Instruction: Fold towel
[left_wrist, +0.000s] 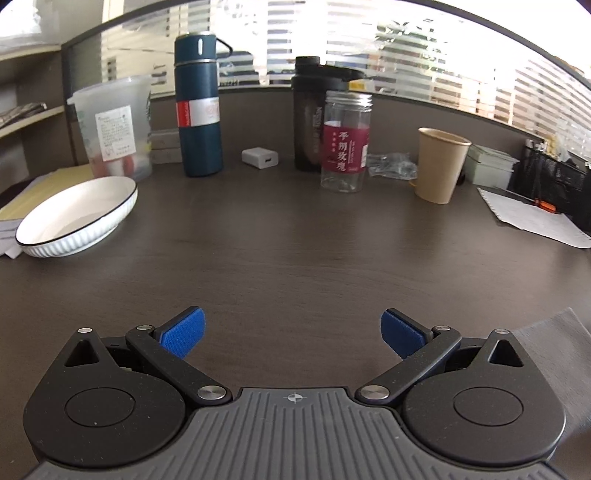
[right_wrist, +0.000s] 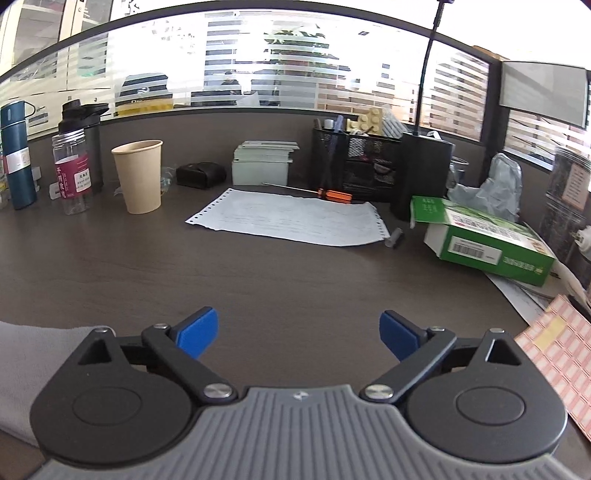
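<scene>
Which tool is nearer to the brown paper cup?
Right, by a small margin. The right tool sees the paper cup ahead, to its left; from the left tool it stands farther, to the right.

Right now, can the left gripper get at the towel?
Probably yes. The grey towel lies on the desk right beside the left gripper, to its right, with nothing between them. The jaws stand open and empty, so a short sideways shift should reach its edge.

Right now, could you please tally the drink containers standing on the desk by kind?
Dark blue steel flask: 1
Black shaker bottle: 1
Clear plastic jar with red label: 1
Tan paper cup: 1
Frosted plastic cup: 1
Total: 5
</scene>
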